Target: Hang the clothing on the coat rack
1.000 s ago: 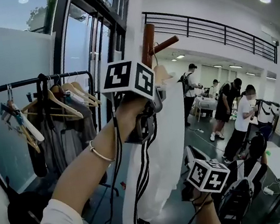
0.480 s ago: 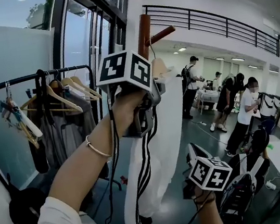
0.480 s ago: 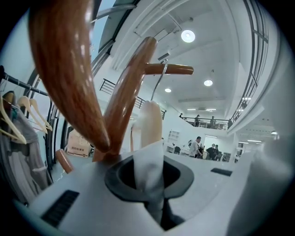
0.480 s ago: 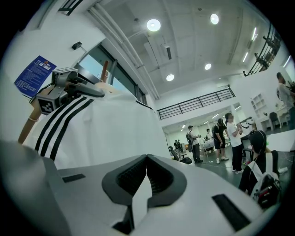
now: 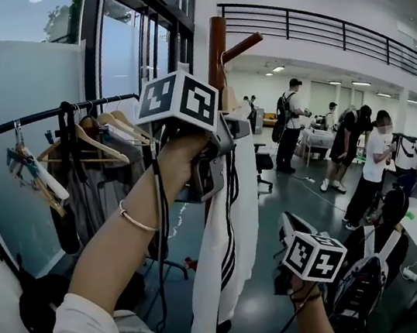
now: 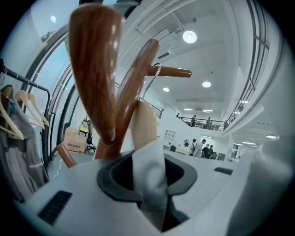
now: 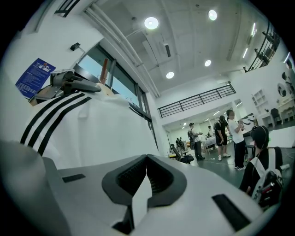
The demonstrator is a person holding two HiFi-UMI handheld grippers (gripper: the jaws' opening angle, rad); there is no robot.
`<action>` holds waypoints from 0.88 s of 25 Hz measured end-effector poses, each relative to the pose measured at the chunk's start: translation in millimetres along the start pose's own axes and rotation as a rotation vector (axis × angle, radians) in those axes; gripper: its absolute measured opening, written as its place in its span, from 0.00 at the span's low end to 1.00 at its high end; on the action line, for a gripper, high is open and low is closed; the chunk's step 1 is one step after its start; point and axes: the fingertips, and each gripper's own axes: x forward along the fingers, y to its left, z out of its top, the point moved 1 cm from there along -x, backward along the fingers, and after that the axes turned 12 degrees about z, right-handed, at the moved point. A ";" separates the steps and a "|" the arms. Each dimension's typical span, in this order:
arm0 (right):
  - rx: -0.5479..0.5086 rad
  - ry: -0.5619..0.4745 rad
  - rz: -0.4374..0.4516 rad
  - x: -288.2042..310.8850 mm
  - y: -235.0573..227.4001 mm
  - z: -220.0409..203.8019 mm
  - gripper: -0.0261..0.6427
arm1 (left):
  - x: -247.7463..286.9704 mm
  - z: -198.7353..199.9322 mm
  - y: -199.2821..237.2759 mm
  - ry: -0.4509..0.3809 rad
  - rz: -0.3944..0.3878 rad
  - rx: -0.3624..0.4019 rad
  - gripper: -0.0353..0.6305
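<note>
Left tongs up at the wooden coat rack, jaws opening, a fold of the white striped garment lying slack between them rather than pinched. Right tongs lower down, closed on a thin sliver of the same white cloth.

Hangs, by the look of it, from the top of the rack's post, just beside the forked pegs, and drops long and narrow toward the floor. Before drawing the upper pair back, check for a collar or loop seated over a peg, not merely resting against the post; cannot tell that from these views. Keep the lower grip until sure of the hang, then let go gently, without tugging downward or sideways. Pull back straight, clear of the jutting peg above.

Beyond, leave alone the black clothes rail with its wooden hangers and dark clothes. Farther off, people standing about the hall, well apart from the rack.
</note>
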 end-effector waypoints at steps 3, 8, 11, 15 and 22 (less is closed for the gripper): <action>-0.001 0.010 0.012 2.4 5.6 -3.4 0.07 | -6.4 -1.2 -5.0 -0.016 -0.033 -0.007 0.25; 0.003 0.026 0.021 4.4 12.4 -12.9 0.07 | -16.2 -2.1 -3.8 -0.064 -0.101 -0.069 0.29; 0.005 0.037 0.020 3.3 15.6 -18.6 0.07 | -25.5 -0.2 -7.2 -0.132 -0.142 -0.073 0.32; 0.009 0.057 0.013 -2.7 16.5 -27.2 0.07 | -36.6 1.1 -10.1 -0.217 -0.177 -0.074 0.33; 0.019 0.076 -0.026 -12.7 10.4 -42.4 0.07 | -59.1 3.9 5.0 -0.411 -0.223 -0.082 0.37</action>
